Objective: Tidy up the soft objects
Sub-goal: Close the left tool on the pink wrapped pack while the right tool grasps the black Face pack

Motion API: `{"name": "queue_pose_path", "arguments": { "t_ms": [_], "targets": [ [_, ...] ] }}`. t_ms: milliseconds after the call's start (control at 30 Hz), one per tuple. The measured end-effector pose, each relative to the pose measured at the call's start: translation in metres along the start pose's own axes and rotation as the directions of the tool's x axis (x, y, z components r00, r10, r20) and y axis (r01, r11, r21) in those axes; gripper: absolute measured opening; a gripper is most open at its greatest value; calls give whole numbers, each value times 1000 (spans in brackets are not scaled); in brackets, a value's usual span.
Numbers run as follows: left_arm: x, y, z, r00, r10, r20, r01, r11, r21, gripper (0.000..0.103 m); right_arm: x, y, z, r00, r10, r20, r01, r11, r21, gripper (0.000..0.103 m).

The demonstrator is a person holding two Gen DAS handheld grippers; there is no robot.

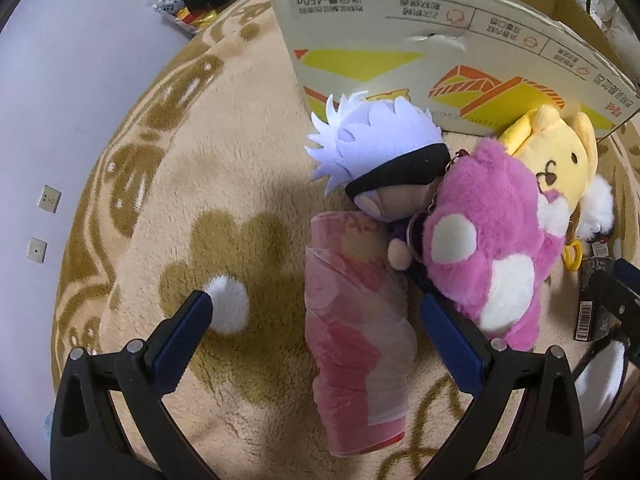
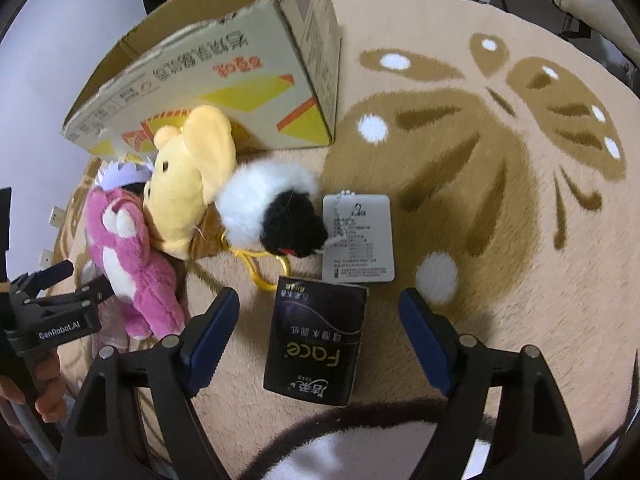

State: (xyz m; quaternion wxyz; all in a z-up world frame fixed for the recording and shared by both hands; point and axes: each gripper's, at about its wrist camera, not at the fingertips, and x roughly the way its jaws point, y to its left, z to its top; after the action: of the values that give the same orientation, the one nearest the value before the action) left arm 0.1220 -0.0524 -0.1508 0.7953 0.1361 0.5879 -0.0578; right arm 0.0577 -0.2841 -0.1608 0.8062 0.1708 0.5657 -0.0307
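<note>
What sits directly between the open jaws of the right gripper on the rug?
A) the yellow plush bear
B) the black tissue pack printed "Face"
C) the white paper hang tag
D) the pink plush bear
B: in the right wrist view the black tissue pack printed "Face" lies on the beige patterned rug, centred between the right gripper and its wide-open jaws.

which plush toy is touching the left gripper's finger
The pink plush bear: its lower body presses against one finger of the open left gripper. The white-haired doll and yellow bear lie farther off.

Home floor: patterned plush rug (image 2: 500, 240), wall sockets (image 1: 50, 199).
</note>
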Motion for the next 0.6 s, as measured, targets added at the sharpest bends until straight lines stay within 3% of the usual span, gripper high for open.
{"name": "queue_pose_path", "arguments": {
  "t_ms": [533, 600],
  "targets": [
    [27, 1, 5, 998, 23, -55, -22, 1000, 13, 103, 20, 15, -6, 999, -25, -35, 24, 999, -36, 86],
    [29, 3, 6, 998, 18, -57, -17, 1000, 8, 103, 22, 18, -8, 998, -38, -40, 36, 998, -48, 78]
  ]
}}
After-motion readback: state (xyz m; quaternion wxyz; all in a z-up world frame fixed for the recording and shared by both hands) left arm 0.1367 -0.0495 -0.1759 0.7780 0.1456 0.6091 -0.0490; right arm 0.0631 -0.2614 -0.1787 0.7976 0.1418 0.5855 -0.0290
